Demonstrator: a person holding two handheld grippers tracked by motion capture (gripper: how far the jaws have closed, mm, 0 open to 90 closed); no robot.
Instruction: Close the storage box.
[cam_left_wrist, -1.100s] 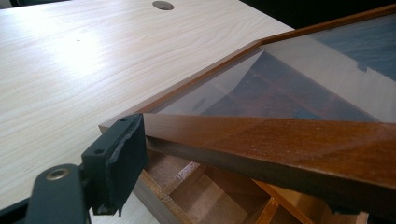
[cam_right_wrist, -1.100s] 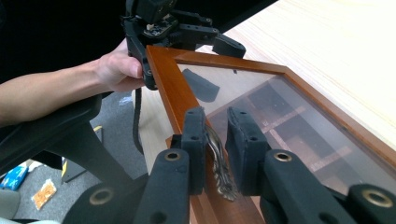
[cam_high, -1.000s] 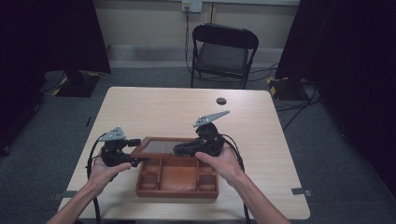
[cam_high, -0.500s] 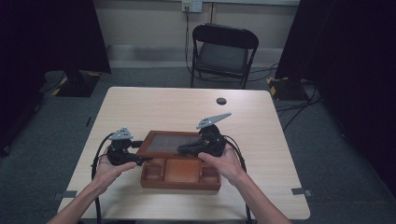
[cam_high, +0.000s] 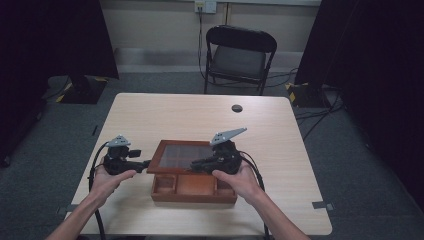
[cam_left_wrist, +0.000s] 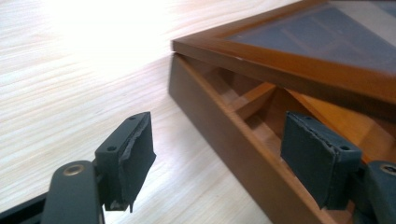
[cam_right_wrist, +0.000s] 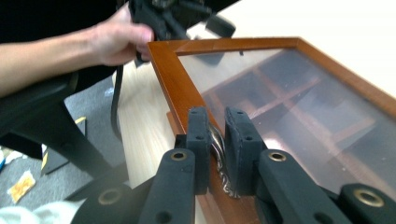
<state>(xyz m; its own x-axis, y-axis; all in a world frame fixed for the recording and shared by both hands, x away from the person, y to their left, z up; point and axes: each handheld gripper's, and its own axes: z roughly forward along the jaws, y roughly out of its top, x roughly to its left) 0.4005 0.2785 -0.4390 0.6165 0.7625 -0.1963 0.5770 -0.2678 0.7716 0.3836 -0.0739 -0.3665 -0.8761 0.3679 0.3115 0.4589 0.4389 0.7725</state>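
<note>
A brown wooden box (cam_high: 194, 192) with several compartments sits at the table's near middle. Its glass-paned lid (cam_high: 182, 156) is tilted up at the front. My right gripper (cam_high: 195, 164) is shut on the small metal handle (cam_right_wrist: 217, 154) on the lid's front edge, holding the lid (cam_right_wrist: 299, 107) raised. My left gripper (cam_high: 145, 163) stands open at the box's left end. Its pads (cam_left_wrist: 133, 156) straddle the box's side wall (cam_left_wrist: 219, 140) without touching, one outside, one over a compartment. The lid's corner (cam_left_wrist: 280, 56) hangs above them.
A small dark round object (cam_high: 237, 108) lies near the table's far edge. A black folding chair (cam_high: 239, 55) stands behind the table (cam_high: 165, 120). Cables trail from both grippers off the near edge.
The lid's front edge has risen with my right gripper shut on its handle. The box has slid a little to the right. The left gripper stays at the box's left end.
</note>
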